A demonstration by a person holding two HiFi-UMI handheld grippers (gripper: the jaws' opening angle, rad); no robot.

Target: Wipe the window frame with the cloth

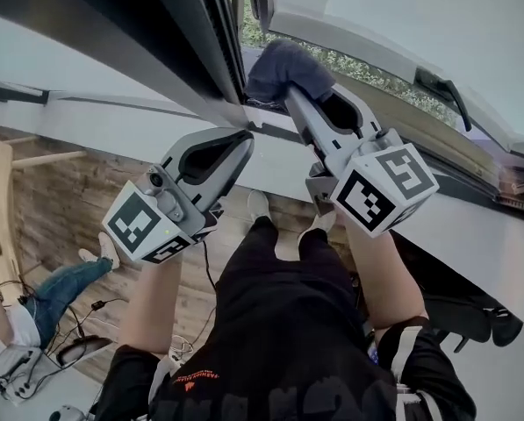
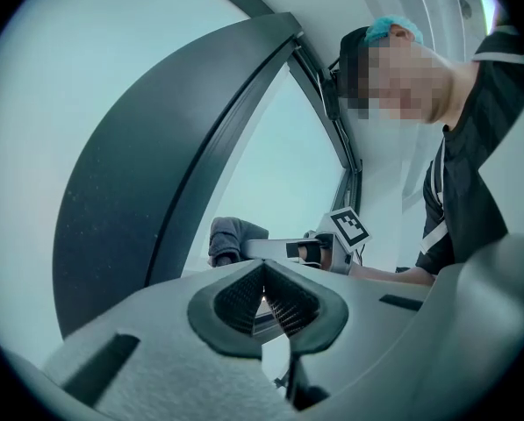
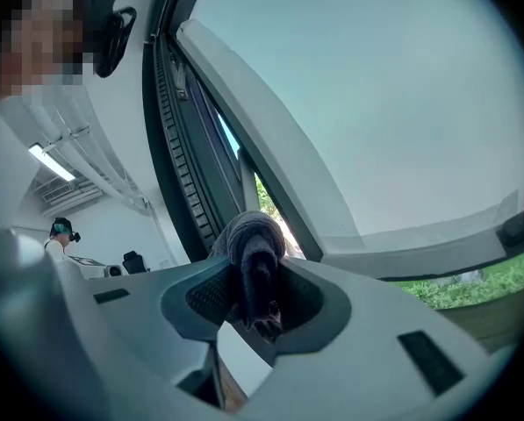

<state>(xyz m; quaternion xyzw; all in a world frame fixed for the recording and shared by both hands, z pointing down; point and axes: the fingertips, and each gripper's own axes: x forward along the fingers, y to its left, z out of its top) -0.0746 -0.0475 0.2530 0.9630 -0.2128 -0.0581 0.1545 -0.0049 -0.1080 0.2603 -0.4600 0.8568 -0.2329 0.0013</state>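
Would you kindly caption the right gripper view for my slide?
Right gripper, jaws shut on a grey cloth, pointed at the dark window frame.

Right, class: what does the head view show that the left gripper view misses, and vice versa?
Only the head view shows the wooden floor and the person's legs. Only the left gripper view shows that the left gripper is shut and empty. Both show the right gripper holding the dark cloth by the window frame.

Wooden plank floor point(image 1: 42, 200) well beneath the left gripper point(image 1: 242, 139); green foliage point(image 1: 367, 70) outside, beyond the right gripper point(image 1: 290, 90); strip light point(image 3: 51, 160) on ceiling behind it.
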